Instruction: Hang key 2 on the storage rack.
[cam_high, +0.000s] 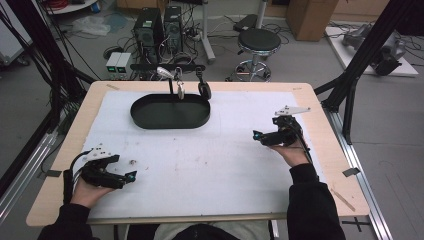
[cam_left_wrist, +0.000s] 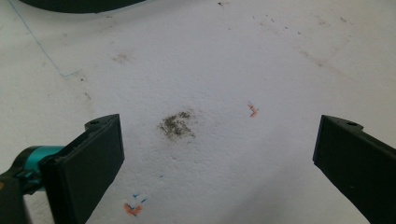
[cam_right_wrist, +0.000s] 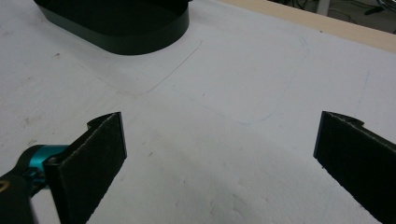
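Wide bare stretch of white mat (cam_high: 210, 155) between left gripper (cam_high: 131, 176) & right gripper (cam_high: 257, 135), both w/ jaws spread, nothing between them. Only obstacle on mat: black oval tray (cam_high: 170, 111) at far centre, w/ a rack of hanging utensils (cam_high: 175, 75) just behind it blocking the far edge. Mat left & right of tray is free.

Wooden table (cam_high: 320, 107) w/ a white foam sheet (cam_high: 215, 155) covering most of its top; bare wood shows along the edges. A black oval tray (cam_high: 170, 111) sits on the sheet at the far side, approx. centre-left. Nearer than the tray & to its left, a small dark smudge (cam_high: 133, 162) marks the sheet.
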